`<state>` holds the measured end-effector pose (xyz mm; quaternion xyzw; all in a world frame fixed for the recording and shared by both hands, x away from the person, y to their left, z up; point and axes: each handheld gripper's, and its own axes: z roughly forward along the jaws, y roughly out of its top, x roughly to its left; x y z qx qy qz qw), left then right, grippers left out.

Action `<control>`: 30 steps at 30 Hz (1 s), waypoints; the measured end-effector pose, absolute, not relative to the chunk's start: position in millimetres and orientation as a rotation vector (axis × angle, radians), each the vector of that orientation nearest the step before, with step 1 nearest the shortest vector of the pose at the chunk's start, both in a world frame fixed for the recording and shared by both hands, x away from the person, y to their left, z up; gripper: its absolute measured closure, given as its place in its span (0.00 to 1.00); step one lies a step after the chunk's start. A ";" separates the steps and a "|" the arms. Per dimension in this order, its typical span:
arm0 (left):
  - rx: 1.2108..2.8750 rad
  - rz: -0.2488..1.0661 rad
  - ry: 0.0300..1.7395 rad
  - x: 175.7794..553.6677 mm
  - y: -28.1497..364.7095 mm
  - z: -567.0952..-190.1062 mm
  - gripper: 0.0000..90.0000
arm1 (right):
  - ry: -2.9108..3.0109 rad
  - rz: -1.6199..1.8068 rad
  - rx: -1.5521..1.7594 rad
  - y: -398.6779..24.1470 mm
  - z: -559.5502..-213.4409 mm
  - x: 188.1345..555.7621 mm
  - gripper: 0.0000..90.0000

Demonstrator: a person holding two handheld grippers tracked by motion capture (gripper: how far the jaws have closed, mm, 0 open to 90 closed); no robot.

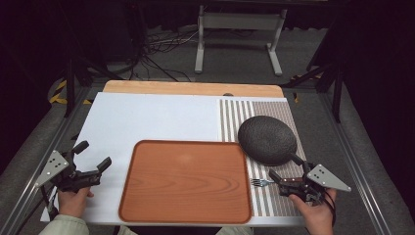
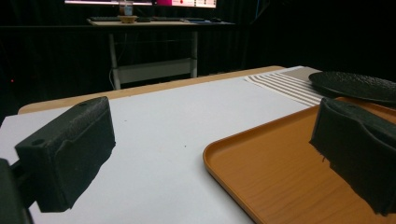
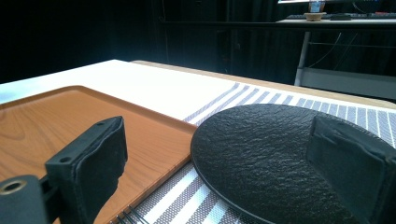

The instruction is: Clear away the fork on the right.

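Observation:
An orange wooden tray (image 1: 186, 181) lies at the table's near middle. Right of it, a black textured plate (image 1: 266, 139) rests on a striped placemat (image 1: 235, 117). Just below the plate lies a fork (image 1: 263, 182), tines toward the tray, its wooden handle running under my right gripper (image 1: 284, 165). That gripper is open; in the right gripper view its jaws stand wide apart in front of the plate (image 3: 261, 149), with the fork tines (image 3: 130, 217) low by the left jaw. My left gripper (image 1: 94, 154) stands open left of the tray, nothing between its jaws (image 2: 212, 121).
A white board (image 1: 147, 117) covers the wooden table's left and middle, bare beyond the tray (image 2: 280, 177). Past the table's far edge stand a white desk frame (image 1: 240, 24) and loose cables on the floor. Metal rails run along both sides of the table.

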<state>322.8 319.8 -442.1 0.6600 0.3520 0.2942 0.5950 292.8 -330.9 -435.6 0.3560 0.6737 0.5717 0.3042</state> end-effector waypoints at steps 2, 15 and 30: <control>1.534 0.683 0.819 322.8 319.9 -442.3 0.01 | 1.788 1.515 0.947 -330.5 -436.0 292.8 0.07; 1.534 0.683 0.818 322.6 319.5 -442.1 0.01 | 1.804 1.513 0.940 -329.9 -436.7 293.5 0.07; 1.529 0.687 0.821 322.5 320.5 -441.8 0.01 | 1.919 1.461 0.918 -329.5 -409.7 310.8 0.06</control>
